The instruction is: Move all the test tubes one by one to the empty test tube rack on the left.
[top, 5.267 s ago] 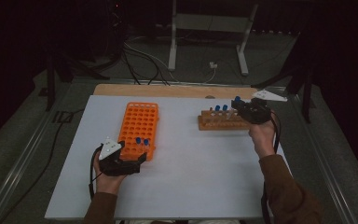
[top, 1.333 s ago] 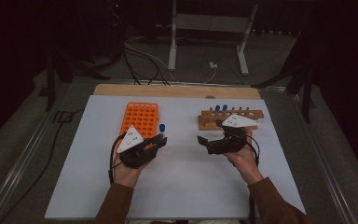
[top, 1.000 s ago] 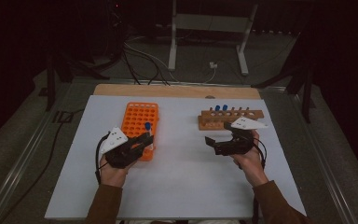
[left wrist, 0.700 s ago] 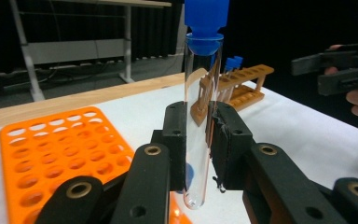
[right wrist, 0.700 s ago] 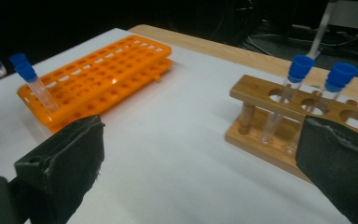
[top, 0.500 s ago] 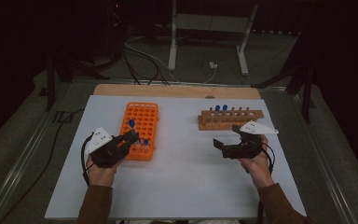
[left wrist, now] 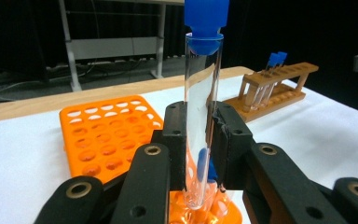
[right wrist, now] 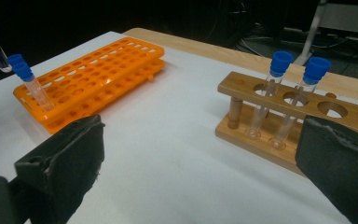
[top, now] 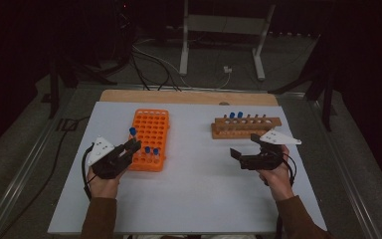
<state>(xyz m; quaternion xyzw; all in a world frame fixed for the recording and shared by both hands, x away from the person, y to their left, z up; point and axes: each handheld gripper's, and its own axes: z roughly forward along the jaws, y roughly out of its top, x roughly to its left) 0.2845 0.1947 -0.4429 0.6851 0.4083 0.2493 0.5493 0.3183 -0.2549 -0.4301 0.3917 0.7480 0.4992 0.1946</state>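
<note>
A clear test tube with a blue cap (left wrist: 204,93) stands upright between the jaws of the left gripper (left wrist: 199,140), pinched at mid-length so that its rounded bottom hangs free just above the near end of the orange rack (top: 150,138). Holding it low on the glass and vertical looks meant to let the tip find a hole without the jaws fouling the rack. In the high view the left gripper sits at about eight o'clock on the white table (top: 194,199), its jaws pointing toward the rack's near-left corner, with the tube's cap (top: 133,131) showing just above them. Two more capped tubes (top: 151,151) already stand in the rack's near row, just beside where this one hovers, which suggests the tubes are being gathered at that end. Farther out, at about two o'clock, the wooden rack (top: 246,127) carries two remaining blue-capped tubes (right wrist: 293,88) in its left-hand holes. The right gripper (top: 248,158) rests at about four o'clock, near that wooden rack but apart from it, jaws spread wide and empty, probably waiting to fetch the next tube.
</note>
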